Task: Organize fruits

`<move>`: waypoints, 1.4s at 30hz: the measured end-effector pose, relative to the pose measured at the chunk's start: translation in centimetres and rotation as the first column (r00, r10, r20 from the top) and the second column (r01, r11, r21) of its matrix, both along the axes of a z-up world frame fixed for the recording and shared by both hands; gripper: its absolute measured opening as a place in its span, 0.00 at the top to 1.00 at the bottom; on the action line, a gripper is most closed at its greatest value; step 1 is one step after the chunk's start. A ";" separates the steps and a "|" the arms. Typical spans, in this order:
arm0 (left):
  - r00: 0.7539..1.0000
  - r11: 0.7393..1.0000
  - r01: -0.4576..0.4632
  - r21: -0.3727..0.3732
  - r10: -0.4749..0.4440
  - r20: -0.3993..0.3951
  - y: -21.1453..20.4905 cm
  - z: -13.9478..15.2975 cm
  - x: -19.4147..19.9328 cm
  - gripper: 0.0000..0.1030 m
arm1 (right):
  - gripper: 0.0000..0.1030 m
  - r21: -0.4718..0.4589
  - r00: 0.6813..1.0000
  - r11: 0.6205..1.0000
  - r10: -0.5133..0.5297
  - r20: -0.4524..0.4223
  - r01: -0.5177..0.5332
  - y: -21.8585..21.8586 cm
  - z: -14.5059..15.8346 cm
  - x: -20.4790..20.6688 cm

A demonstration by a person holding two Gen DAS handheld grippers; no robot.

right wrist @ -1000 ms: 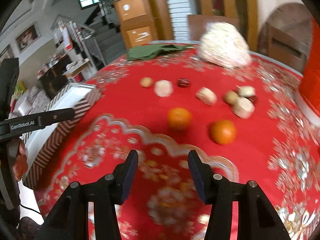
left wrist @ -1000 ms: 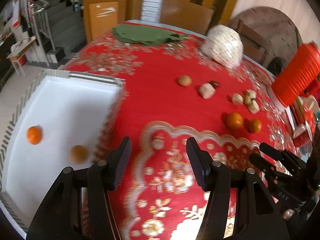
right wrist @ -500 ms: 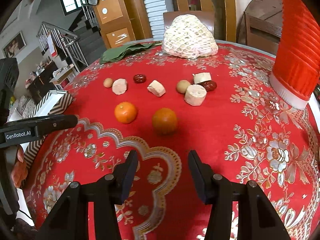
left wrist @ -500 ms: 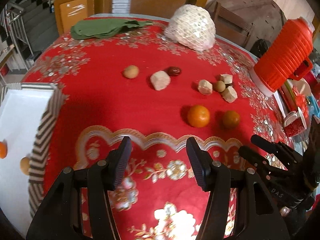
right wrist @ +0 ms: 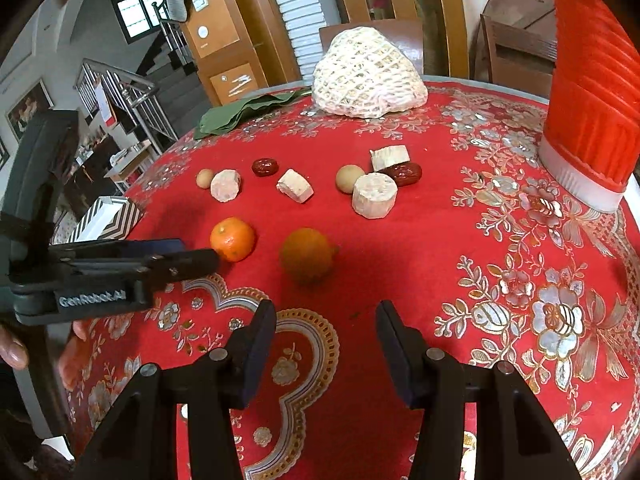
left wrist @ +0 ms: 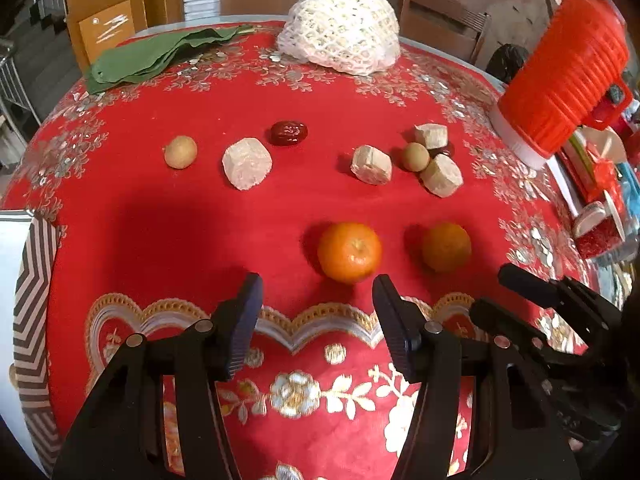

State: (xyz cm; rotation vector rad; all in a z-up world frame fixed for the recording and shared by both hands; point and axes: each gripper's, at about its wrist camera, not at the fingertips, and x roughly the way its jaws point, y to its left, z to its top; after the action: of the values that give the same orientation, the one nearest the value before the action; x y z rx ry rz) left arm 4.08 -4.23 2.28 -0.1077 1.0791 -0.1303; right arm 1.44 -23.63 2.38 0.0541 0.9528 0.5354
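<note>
- The left gripper (left wrist: 317, 298) is hovering with fingers released and holding nothing; the bright mandarin (left wrist: 349, 252) is lying on the desk (left wrist: 200, 216) just ahead, slightly right of the gap.
- The right gripper (right wrist: 326, 326) is also spread and empty, facing the duller mandarin (right wrist: 306, 255), its nearer target.
- The striped box (left wrist: 30, 280) is waiting left.

Left wrist view: low over the red tablecloth (left wrist: 160, 232), facing forward between two black fingers (left wrist: 240, 320) toward the far chairs, brighter orange (left wrist: 349, 252) close ahead. Right wrist view: similarly low, set further right, angled slightly leftward, duller orange (right wrist: 306, 255) nearest. Shared by both: oranges, pale chunks, white net bundle (left wrist: 340, 36), red jug (right wrist: 592, 120). Striped box (right wrist: 108, 222) at left edge, probably the same in both.
</note>
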 end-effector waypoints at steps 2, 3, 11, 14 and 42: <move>1.000 1.000 0.001 -0.020 -0.001 -0.003 0.0 -0.2 0.5 0.45 | 0.51 -0.003 1.000 1.000 0.006 0.002 -0.006 0.1 0.1 0.1; 1.000 1.000 0.002 -0.028 -0.002 -0.004 -0.1 -0.3 0.7 0.45 | 0.51 -0.002 1.000 1.000 0.009 0.003 -0.009 0.1 0.1 0.2; 1.000 0.999 0.017 -0.036 -0.016 0.027 -0.6 -0.3 1.2 0.45 | 0.51 -0.003 1.000 1.000 0.009 -0.005 -0.009 0.1 -0.2 0.6; 0.999 0.998 0.013 -0.068 -0.010 0.039 -0.3 -0.3 1.4 0.45 | 0.51 -0.005 1.000 1.000 0.006 -0.010 -0.006 0.0 -0.4 0.8; 0.997 0.999 0.015 -0.050 -0.011 0.072 1.6 -0.8 0.8 0.68 | 0.51 -0.074 0.997 0.995 0.073 0.018 -0.072 3.2 0.8 2.3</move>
State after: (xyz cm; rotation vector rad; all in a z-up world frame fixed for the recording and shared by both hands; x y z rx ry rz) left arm 4.92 -2.65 1.51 -0.1404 1.0052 -0.1718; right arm 3.73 -20.45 3.23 -0.0521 0.9565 0.5663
